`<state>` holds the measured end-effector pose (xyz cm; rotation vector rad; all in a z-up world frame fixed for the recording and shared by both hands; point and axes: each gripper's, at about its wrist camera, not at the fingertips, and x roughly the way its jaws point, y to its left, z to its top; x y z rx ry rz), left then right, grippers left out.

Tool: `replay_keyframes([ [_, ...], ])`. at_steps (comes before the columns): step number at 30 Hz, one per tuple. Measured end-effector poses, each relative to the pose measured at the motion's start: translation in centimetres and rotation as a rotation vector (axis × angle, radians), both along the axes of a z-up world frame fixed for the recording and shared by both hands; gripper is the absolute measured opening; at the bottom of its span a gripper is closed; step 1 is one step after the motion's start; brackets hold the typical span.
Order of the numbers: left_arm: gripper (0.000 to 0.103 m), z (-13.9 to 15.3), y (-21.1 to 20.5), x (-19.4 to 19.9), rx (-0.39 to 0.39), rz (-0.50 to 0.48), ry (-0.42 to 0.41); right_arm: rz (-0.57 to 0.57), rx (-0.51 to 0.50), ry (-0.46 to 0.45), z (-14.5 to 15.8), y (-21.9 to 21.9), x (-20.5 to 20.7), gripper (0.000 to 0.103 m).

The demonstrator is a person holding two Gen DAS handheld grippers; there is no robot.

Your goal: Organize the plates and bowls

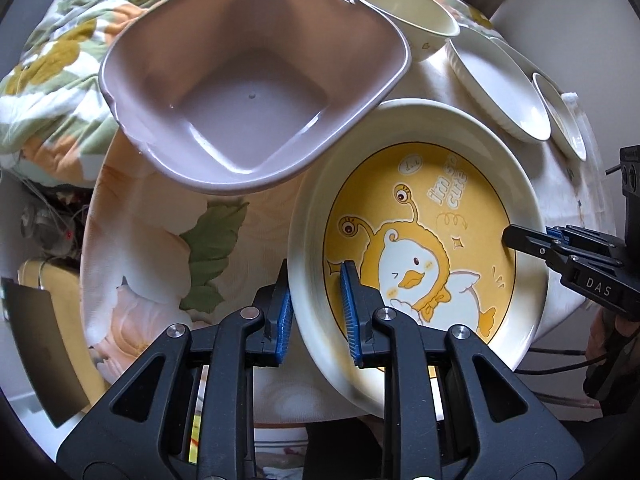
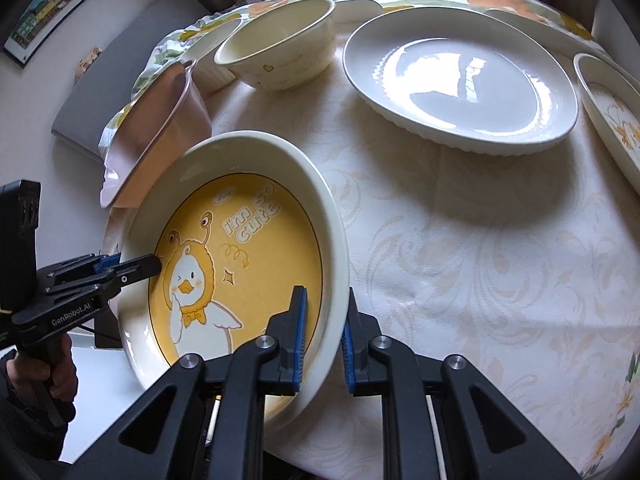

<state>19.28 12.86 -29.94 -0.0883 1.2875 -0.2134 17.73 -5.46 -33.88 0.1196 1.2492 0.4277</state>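
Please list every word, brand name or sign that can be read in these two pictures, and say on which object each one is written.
"i'm so cute": in white letters on the yellow duck plate.
"GenRobot.AI": on the side of the left tongs, seen from the right wrist.
"DAS": on the side of the right tongs, seen from the left wrist.
Small white bubble above the duck: marks too small to read.
Wall picture: no readable text.

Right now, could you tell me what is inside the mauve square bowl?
The mauve square bowl looks empty: bare glossy bottom with a small dark speck. In the right wrist view it is side-on, so its inside is mostly hidden there.
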Motion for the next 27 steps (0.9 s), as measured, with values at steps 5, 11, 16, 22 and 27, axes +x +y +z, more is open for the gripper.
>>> replay_keyframes([
  [5, 0.033, -0.2, -0.9, -0.2, 0.020, -0.015, 0.002, 0.016, -0.009, -0.034, 0.1, 0.5, -0.4, 0.027],
  [11, 0.079, 0.4, -1.6, -1.0, 0.067, -0.014, -0.049, 0.012, -0.012, -0.052, 0.2, 1.0, -0.8, 0.052],
  [16, 0.079, 1.8, -1.5, -2.1, 0.094, 0.022, -0.069, -0.004, -0.006, -0.063, 1.0, 0.1, -1.3, 0.052],
  [22, 0.079, 7.7, -3.3, -5.1, 0.129, 0.071, -0.192, 0.022, 0.008, -0.115, 4.5, -2.0, -2.5, 0.056],
  [27, 0.103, 13.2, -7.0, -7.4, 0.120, 0.115, -0.341, 0.008, 0.040, -0.239, 9.3, -6.1, -4.3, 0.103],
])
